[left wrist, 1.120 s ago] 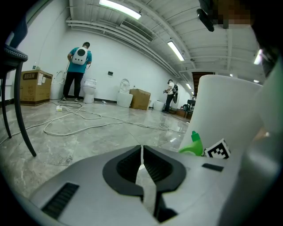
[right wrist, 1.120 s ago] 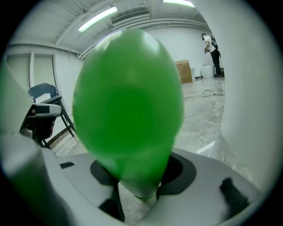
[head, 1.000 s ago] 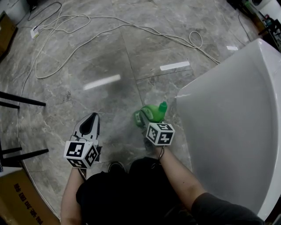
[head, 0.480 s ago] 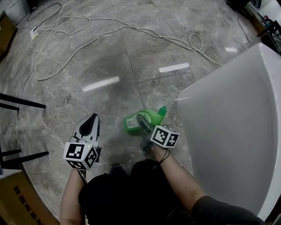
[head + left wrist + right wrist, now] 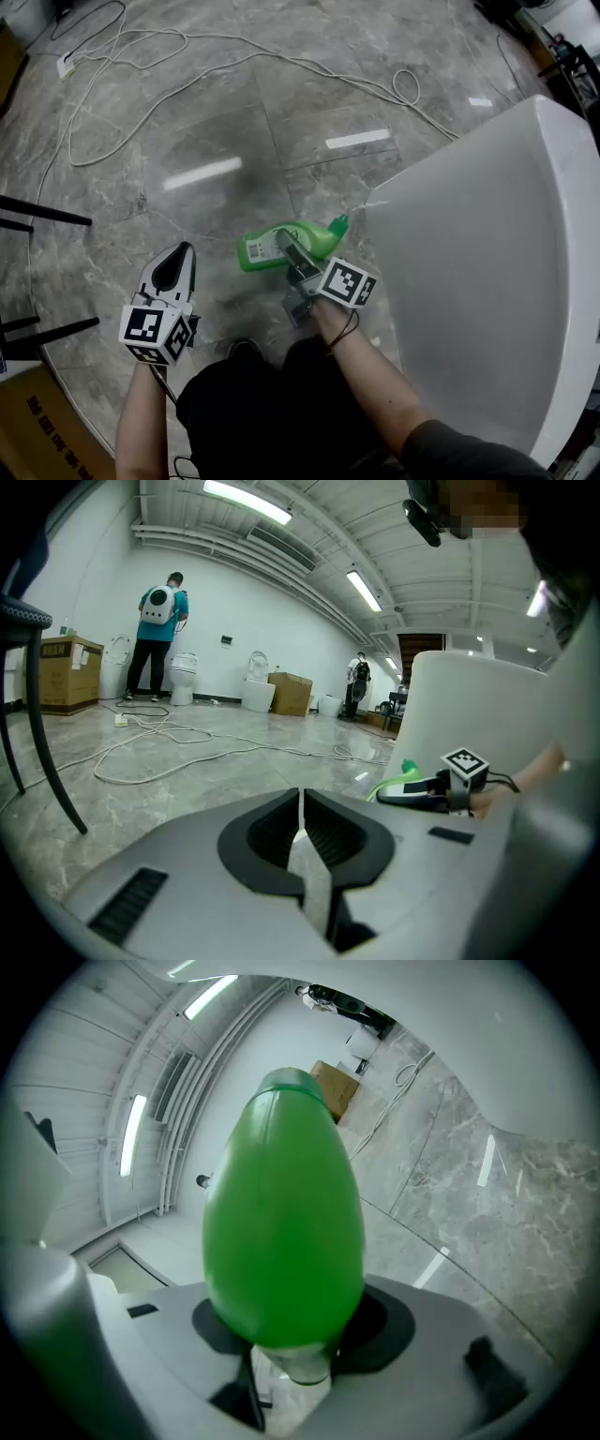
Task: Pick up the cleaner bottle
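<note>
Item: cleaner bottle (image 5: 260, 249), green plastic, pale label on the body, green cap. Location: between the jaws of the right gripper (image 5: 289, 246), just beside the near edge of a large white curved fixture (image 5: 487, 262). Condition of right gripper: closed on the bottle, pads pressing its flanks. In the right gripper view the bottle (image 5: 281, 1232) fills the space above the jaws, with the grey marble-look floor (image 5: 525, 1204) well beyond it, so the bottle is judged clear of the ground. Orientation: in the head view the long axis runs across the frame, nearly level, base toward the person's left and cap toward the fixture. The jaws cross that axis rather than run along it. They seem to sit nearer the cap end, though the gripper covers the exact spot, and this would leave the bulkier base overhanging to the left. Left gripper (image 5: 174, 267): jaws pressed together on nothing, held low and well apart from the bottle, on its base side. Surroundings: white cable (image 5: 187, 42) looped over the floor, black furniture legs (image 5: 42, 212) at the left edge, cardboard box (image 5: 33, 422) in the lower left corner. Assessment: the pick-up looks essentially made. The right hand alone bears the load, and any further raise depends on the overhanging base not swinging down within the grip.
</note>
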Demonstrator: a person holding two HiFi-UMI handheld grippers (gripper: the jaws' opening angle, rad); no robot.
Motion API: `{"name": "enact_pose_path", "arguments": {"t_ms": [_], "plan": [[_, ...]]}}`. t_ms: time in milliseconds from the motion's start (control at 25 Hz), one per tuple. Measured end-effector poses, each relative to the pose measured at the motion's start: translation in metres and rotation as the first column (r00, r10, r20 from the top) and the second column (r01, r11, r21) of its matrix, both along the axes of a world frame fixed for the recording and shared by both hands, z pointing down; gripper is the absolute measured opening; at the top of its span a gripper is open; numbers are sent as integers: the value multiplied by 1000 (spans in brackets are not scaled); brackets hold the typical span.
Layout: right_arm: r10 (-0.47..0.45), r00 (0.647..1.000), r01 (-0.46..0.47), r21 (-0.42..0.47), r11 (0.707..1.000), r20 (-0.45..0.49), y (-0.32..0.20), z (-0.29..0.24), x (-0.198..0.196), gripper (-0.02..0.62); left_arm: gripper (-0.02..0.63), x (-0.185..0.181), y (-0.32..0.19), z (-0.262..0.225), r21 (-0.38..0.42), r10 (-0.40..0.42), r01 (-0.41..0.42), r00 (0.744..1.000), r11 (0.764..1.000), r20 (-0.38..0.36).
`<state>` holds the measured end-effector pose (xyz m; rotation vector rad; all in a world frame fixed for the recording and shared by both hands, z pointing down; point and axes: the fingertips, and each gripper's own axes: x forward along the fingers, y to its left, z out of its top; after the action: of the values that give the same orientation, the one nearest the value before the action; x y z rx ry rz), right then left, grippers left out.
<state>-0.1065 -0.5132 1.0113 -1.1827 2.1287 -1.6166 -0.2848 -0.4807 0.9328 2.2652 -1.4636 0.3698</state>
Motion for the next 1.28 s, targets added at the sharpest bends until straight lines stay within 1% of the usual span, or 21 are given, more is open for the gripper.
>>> {"name": "enact_pose_path", "arguments": {"t_ms": [120, 240, 520, 680, 920, 1160, 1280], "plan": [[10, 999, -9, -20, 1000, 42, 7, -47, 2, 195, 26, -7, 2, -31, -33, -48, 48, 999, 998, -11], [-8, 998, 10, -17, 1000, 62, 17, -100, 4, 195, 26, -4, 5, -78, -46, -77, 76, 997, 996, -17], [-89, 990, 88, 19, 996, 106, 38, -220, 6, 195, 26, 18, 4, -202, 21, -85, 85, 996, 996, 6], [-116, 984, 115, 12, 993, 133, 57, -283, 9, 195, 26, 29, 14, -263, 32, -85, 85, 996, 996, 16], [-112, 980, 111, 19, 994, 166, 90, -389, 32, 195, 26, 43, 52, -364, 40, -125, 124, 992, 991, 12], [-91, 979, 88, 25, 996, 183, 129, -487, 70, 195, 26, 70, 103, -456, 66, -152, 151, 988, 986, 17], [-78, 974, 77, 14, 997, 211, 159, -528, 95, 195, 26, 88, 135, -497, 81, -178, 176, 984, 981, 16]]}}
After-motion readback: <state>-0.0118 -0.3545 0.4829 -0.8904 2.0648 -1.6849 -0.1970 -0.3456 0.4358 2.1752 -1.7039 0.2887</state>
